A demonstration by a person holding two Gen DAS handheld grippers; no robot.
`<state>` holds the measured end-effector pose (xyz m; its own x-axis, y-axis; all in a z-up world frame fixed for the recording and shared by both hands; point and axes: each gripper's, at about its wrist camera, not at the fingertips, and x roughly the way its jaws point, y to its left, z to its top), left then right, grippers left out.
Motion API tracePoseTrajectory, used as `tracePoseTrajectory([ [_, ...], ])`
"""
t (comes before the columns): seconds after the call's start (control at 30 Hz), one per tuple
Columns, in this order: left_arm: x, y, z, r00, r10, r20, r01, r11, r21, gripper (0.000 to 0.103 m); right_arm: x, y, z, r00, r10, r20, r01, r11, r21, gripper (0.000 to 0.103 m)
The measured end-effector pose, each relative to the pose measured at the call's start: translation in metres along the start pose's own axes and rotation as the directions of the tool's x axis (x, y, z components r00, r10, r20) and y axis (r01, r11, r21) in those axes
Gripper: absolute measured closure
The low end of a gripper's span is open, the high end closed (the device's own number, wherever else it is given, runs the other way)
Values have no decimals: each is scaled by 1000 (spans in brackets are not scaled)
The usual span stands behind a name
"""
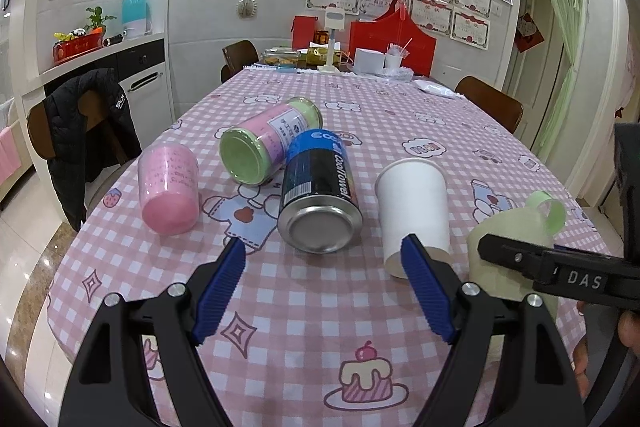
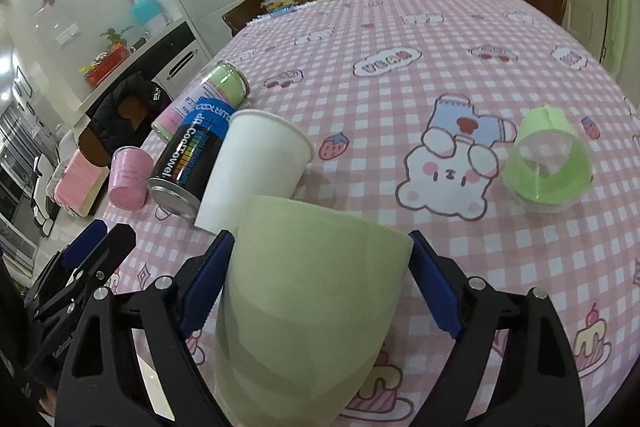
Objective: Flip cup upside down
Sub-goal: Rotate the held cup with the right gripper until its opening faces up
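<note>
A pale green cup [image 2: 308,299] sits between the blue pads of my right gripper [image 2: 320,247], its flat base pointing away from the camera; the pads touch both its sides. It also shows in the left wrist view [image 1: 504,247] with the right gripper's black arm across it. My left gripper [image 1: 324,255] is open and empty above the tablecloth, just in front of a blue and black can [image 1: 318,193]. A white paper cup [image 1: 414,211] stands upside down to its right.
A pink cup [image 1: 170,187] and a pink and green jar [image 1: 270,147] lie on their sides on the pink checked table [image 1: 304,307]. A clear green-banded cup [image 2: 546,165] lies at the right. Boxes and dishes crowd the far end; chairs surround the table.
</note>
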<state>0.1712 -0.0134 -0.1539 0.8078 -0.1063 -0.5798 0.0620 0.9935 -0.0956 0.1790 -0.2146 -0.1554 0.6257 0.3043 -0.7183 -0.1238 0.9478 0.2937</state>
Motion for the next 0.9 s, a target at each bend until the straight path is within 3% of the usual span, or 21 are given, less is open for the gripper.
tracePoseTrajectory([
  [0.23,-4,0,0,1000,0,4,0,1000,-12,24,-18,5,3,993,-82,86,87,994,-59,21],
  [0.47,-7,6,1,1000,4,8,-4,999,-33,24,-33,15,4,965,-172,199,201,970,-139,22],
  [0.9,-10,8,4,1000,3,10,-3,999,-39,24,-29,35,-5,936,-240,257,303,922,-243,23],
])
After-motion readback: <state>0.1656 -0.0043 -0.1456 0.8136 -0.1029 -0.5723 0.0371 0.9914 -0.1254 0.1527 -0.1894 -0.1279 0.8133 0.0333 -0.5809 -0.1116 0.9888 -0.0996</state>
